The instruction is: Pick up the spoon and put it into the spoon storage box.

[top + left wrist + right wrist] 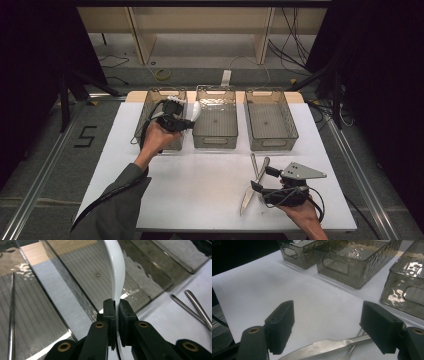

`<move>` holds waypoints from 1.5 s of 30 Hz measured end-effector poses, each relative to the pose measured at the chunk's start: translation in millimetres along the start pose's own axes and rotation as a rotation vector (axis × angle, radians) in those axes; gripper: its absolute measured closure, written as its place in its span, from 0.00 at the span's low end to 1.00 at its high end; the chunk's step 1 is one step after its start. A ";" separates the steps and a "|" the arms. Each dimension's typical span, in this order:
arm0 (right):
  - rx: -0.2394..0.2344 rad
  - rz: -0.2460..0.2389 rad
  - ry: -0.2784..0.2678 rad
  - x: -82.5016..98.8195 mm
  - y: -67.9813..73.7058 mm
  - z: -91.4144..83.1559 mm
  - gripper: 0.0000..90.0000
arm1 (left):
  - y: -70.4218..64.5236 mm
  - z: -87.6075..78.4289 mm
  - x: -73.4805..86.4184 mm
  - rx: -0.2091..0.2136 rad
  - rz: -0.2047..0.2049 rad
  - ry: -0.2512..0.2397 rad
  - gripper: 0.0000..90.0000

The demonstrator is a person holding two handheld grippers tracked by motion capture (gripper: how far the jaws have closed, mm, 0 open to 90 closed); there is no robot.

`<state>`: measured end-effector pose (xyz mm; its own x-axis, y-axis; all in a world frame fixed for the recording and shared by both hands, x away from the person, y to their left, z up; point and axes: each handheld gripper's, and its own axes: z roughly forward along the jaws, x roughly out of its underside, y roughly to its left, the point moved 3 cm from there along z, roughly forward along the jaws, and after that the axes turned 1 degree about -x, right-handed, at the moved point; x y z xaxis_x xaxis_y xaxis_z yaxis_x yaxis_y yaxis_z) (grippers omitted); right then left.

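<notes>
Spoon (pixel 117 270) pinched in my left tongs (pixel 116 307) over the middle bin (pixel 215 120) — release next — right tongs (pixel 327 322) open above the knife (pixel 329 345).

Glossy white plastic spoon (pixel 117 270); shiny metal knife (pixel 324 346); smoky translucent textured plastic bins (pixel 354 263); matt white worktop (pixel 287 285); matt black fingers (pixel 109 312).

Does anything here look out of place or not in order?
Nothing looks spilled or damaged. The three bins stand in a neat row. The one untidy spot: the knife and another metal utensil lie crossed on the white table, under the open right claw. The left claw grips a white spoon.
</notes>
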<state>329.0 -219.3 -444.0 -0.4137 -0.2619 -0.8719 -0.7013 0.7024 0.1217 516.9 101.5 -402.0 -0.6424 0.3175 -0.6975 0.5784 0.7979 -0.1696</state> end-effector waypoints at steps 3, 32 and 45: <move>-0.002 -0.004 0.000 0.0 0.2 0.4 0.31 | -0.8 -0.1 -4.3 -0.010 0.021 -0.003 0.95; -0.007 -0.006 -0.001 0.0 0.8 -0.2 0.31 | -13.5 36.1 -43.3 -0.022 0.006 -0.041 0.95; -0.010 -0.006 -0.002 0.1 0.9 -0.3 0.31 | -13.6 52.6 -45.9 -0.028 -0.017 -0.039 0.95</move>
<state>328.2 -218.9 -443.8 -0.4085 -0.2652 -0.8734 -0.7095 0.6943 0.1209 565.0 49.1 -404.3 -0.6315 0.2837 -0.7216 0.5527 0.8174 -0.1623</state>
